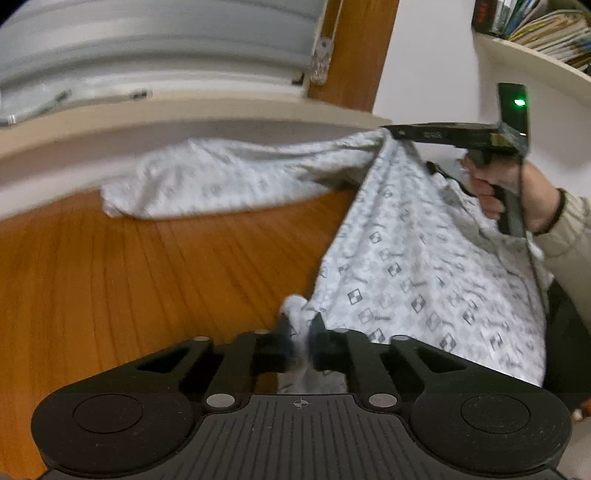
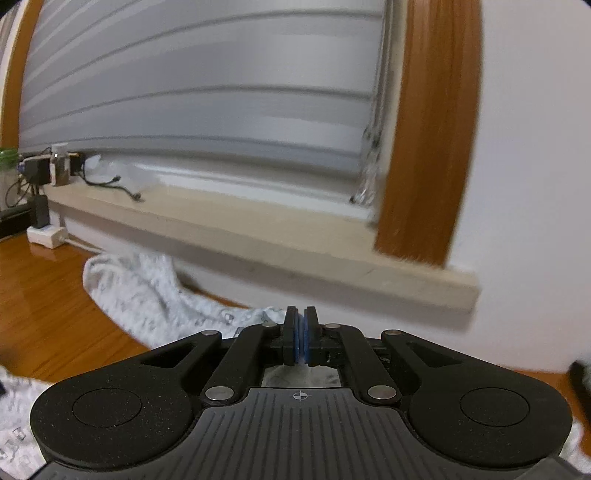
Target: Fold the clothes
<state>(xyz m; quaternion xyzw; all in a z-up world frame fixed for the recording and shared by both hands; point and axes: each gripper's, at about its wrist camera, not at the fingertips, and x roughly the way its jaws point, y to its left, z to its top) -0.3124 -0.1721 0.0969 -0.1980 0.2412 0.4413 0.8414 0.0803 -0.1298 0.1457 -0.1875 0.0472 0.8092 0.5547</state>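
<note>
A white garment with a grey square print hangs lifted over the wooden table. My left gripper is shut on a bunched corner of it at the near edge. Up at the right, my right gripper, held by a hand, is shut on another corner, and the cloth is stretched between the two. A long part of the garment trails leftward along the table's far edge. In the right wrist view, my right gripper pinches white cloth between its blue pads, with the garment lying below left.
A beige window sill and grey blinds run behind the table, framed in wood. Chargers and cables sit on the sill's left end, a white power strip below. A shelf of books stands at top right.
</note>
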